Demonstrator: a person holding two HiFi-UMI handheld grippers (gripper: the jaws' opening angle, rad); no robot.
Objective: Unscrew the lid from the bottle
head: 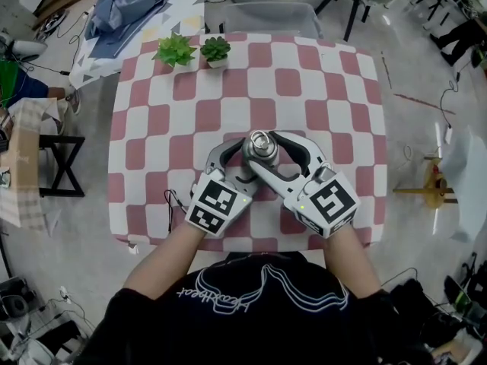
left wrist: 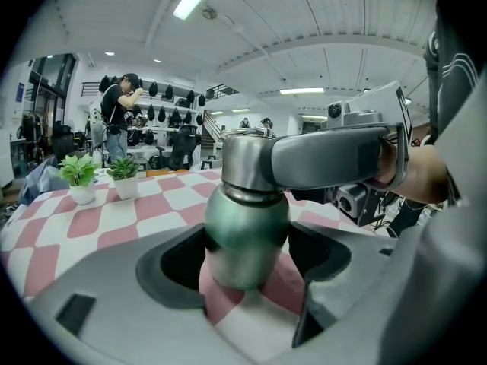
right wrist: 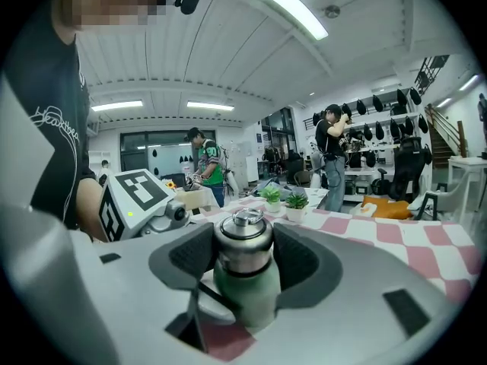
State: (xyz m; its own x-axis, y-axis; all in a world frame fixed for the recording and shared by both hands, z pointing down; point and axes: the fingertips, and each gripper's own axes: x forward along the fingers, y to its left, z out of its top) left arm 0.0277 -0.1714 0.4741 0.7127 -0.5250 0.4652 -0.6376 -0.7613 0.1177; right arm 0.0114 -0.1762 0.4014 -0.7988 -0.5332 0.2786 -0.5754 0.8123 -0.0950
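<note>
A green metal bottle [head: 259,146] with a steel lid [right wrist: 243,238] stands upright near the middle of the checkered table [head: 304,90]. My left gripper [head: 245,162] reaches in from the front left. Its pads press on the green body [left wrist: 247,226] low down, so it is shut on the bottle. My right gripper [head: 263,147] comes in from the front right, higher up, with its jaws on either side of the lid and its pads against the lid's sides. In the left gripper view one right finger [left wrist: 327,158] lies across the lid.
Two small potted plants [head: 175,50] [head: 215,50] stand at the table's far edge. A grey chair [head: 262,15] is behind it. A thin black cable [head: 169,204] hangs at the near left edge. People stand in the room behind.
</note>
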